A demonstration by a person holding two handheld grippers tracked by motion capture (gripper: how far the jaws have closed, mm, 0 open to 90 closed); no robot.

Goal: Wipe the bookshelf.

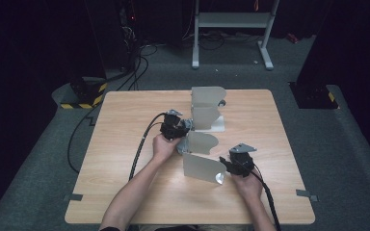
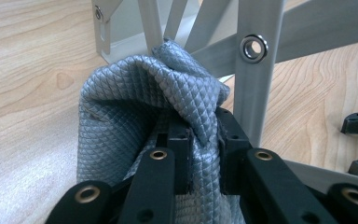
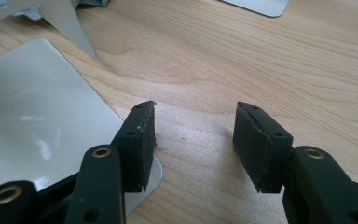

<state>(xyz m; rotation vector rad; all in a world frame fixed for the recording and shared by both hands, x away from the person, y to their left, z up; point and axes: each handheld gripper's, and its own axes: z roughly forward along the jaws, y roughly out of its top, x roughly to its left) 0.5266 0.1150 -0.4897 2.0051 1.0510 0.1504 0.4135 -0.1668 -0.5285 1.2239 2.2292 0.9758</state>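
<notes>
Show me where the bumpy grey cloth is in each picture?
High view: grey cloth sits mid-table, at the left gripper, beside the metal stand.
Left gripper view: centre, pinched between the jaws.
Right gripper view: a scrap at the top left edge.
Shared landmark: the metal stand's bars.

Grey quilted cloth (image 2: 135, 112), diamond-stitched with a slight sheen, is sitting bunched and creased at the centre of the left gripper view, a fold of it being pinched and its peak rising toward the upper middle of the frame. Grey metal rack (image 1: 206, 115) of flat panels is standing upright at the centre of the high view; in the left gripper view its riveted struts are crossing just behind the cloth. One panel (image 1: 203, 167) is slanting toward the lower centre.
</notes>
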